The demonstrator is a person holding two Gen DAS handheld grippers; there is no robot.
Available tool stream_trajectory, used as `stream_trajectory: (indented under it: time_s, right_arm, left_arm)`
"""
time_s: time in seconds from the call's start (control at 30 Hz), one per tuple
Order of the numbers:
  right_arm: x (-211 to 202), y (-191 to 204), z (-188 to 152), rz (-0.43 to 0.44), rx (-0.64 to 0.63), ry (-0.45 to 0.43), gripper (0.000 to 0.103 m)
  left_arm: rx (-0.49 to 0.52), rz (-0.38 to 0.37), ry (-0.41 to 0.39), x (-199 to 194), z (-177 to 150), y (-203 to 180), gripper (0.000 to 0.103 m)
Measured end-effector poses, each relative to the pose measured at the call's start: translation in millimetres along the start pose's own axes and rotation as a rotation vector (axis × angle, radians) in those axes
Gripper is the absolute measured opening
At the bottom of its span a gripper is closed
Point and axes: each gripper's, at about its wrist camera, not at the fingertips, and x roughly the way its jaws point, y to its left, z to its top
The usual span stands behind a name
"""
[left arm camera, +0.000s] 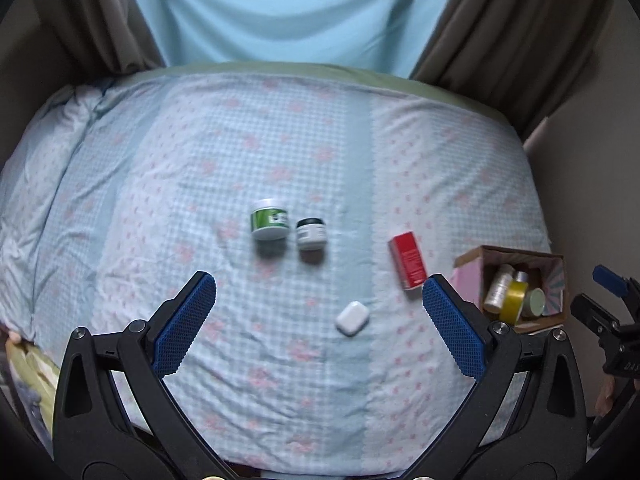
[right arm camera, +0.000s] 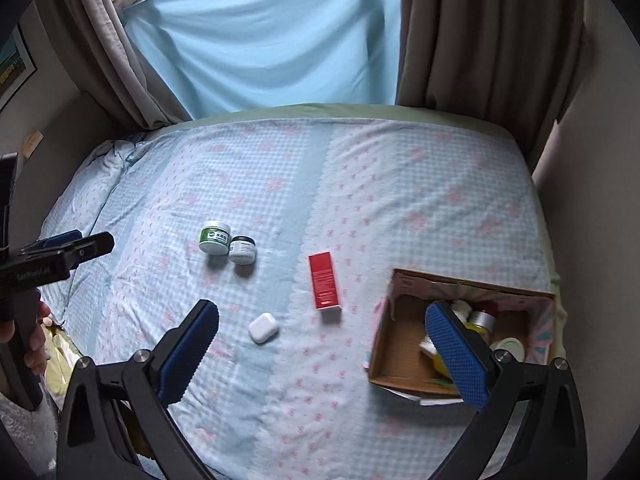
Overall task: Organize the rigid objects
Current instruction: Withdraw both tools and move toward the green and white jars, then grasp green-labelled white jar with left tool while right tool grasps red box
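Note:
A green-labelled white jar [left arm camera: 270, 219] [right arm camera: 214, 237] and a small dark-lidded jar [left arm camera: 311, 234] [right arm camera: 242, 250] stand side by side on the bed. A red box [left arm camera: 408, 260] [right arm camera: 324, 280] lies flat to their right. A white earbud case [left arm camera: 352, 318] [right arm camera: 263, 327] lies nearer. A cardboard box [left arm camera: 554, 264] [right arm camera: 404, 356] at the right holds several bottles and jars. My left gripper [left arm camera: 318, 290] is open and empty above the earbud case. My right gripper [right arm camera: 322, 316] is open and empty, its right finger over the cardboard box.
The bed has a blue checked sheet [left arm camera: 240, 140] [right arm camera: 400, 184] with pink flowers. Curtains [right arm camera: 480, 40] and a blue cloth [right arm camera: 260, 32] hang behind it. A wall runs along the right side. The other gripper shows at each view's edge.

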Motion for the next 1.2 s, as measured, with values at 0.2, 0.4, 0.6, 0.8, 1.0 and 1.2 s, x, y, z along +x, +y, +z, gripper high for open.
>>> stream_trajectory:
  time_s: [0.2, 0.4, 0.6, 0.8, 1.0, 1.2]
  right_arm:
    - [42, 23, 16, -0.009, -0.035, 0.061, 0.103]
    - [104, 32, 29, -0.044, -0.097, 0.147, 0.103]
    - [174, 32, 29, -0.058, -0.15, 0.248, 0.103]
    - [239, 14, 23, -0.091, -0.137, 0.31, 0.103]
    - [298, -6, 11, -0.086, -0.116, 0.418, 0.103]
    - [333, -4, 2, -0.11, -0.181, 0.489, 0.091]
  left_arm:
    - [-0.074, -0.002, 0.108, 56, 33, 41, 0.102]
    - [-0.128, 0.005, 0.218, 137, 65, 65, 0.102]
    - [-0.147, 0.049, 0.313, 220, 81, 80, 0.102]
    - [-0.155, 0.047, 0.434, 290, 85, 85, 0.102]
    - [-0.126, 0.08, 0.514, 341, 78, 79, 0.102]
    - [-0.112, 0.113, 0.558, 371, 71, 75, 0.102]
